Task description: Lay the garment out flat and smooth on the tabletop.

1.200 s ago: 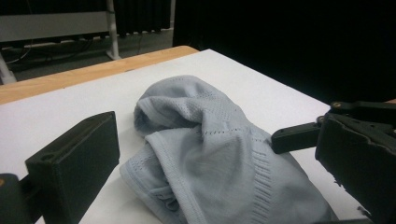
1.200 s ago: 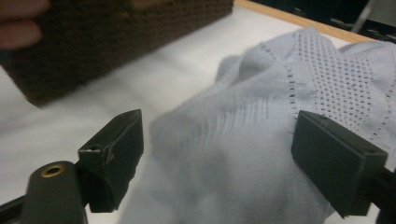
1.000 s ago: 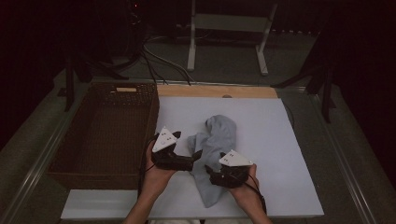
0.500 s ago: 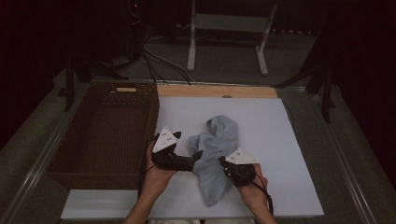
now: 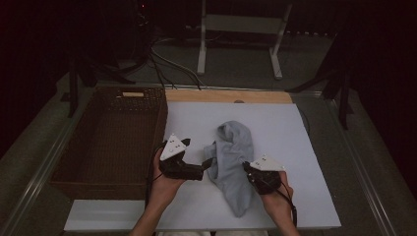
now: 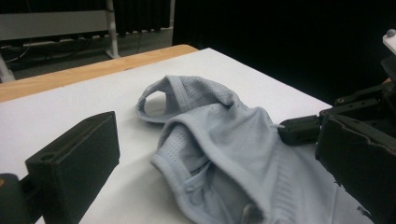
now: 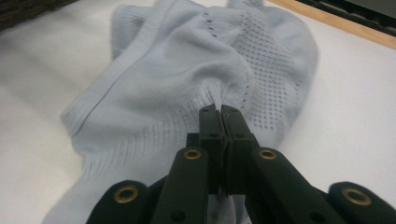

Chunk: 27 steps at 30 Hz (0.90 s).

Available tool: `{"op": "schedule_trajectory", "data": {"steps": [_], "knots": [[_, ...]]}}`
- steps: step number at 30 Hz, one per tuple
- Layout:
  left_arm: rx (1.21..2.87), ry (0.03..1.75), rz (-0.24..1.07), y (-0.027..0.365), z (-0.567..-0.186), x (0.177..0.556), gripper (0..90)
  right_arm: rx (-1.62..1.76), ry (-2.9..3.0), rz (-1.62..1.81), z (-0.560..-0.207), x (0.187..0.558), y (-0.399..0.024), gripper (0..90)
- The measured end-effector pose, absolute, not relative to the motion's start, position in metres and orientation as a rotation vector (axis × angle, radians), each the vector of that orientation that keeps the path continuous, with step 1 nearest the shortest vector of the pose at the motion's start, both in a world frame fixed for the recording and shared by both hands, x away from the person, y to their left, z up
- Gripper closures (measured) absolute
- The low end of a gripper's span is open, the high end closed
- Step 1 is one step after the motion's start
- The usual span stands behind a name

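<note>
The counter [image 5: 305,147] carries a white board with a wicker basket [image 5: 110,142] along its left side; on the board, nearer the person, lies a pale blue garment [image 5: 235,157], crumpled, its long axis running from the far middle toward the near edge, a little slantwise.

The garment lies between the two hands; the right hand-held gripper [image 5: 247,169] sits at its right edge, and in the right gripper view its jaws have just been closing and now stand together, clamped on a pinch of the mesh cloth, which puckers at the tips [image 7: 220,111]; the left hand-held gripper [image 5: 209,163] lies at the garment's left edge, pointing across at it, with its jaws apart and the cloth lying between and ahead of them [image 6: 219,154], not pressed.

So the right side is already held and the left side is not; the likely next move is for the left jaws to close on the near hem, which lies straight ahead of them.

Hard to tell: what sort of garment it is, since folds hide its shape; its near end is cut off in both gripper views.
</note>
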<state>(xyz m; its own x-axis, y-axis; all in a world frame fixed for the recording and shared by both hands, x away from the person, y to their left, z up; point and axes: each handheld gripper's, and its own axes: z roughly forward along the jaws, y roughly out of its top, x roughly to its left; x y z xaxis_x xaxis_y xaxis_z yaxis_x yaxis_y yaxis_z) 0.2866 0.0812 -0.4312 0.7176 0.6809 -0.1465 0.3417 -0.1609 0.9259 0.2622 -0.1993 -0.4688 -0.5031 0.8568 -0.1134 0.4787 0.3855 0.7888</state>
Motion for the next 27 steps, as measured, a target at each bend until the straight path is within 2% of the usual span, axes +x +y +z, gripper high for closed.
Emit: {"op": "schedule_trajectory", "data": {"steps": [17,27], "knots": [[1.766,0.806,0.37,0.081,-0.43,0.286,1.4,1.293,2.02,0.905,-0.469,0.271,-0.247,88.9],[1.77,0.803,0.37,0.08,-0.43,0.285,1.4,1.348,2.032,0.884,-0.476,0.277,-0.26,88.6]]}}
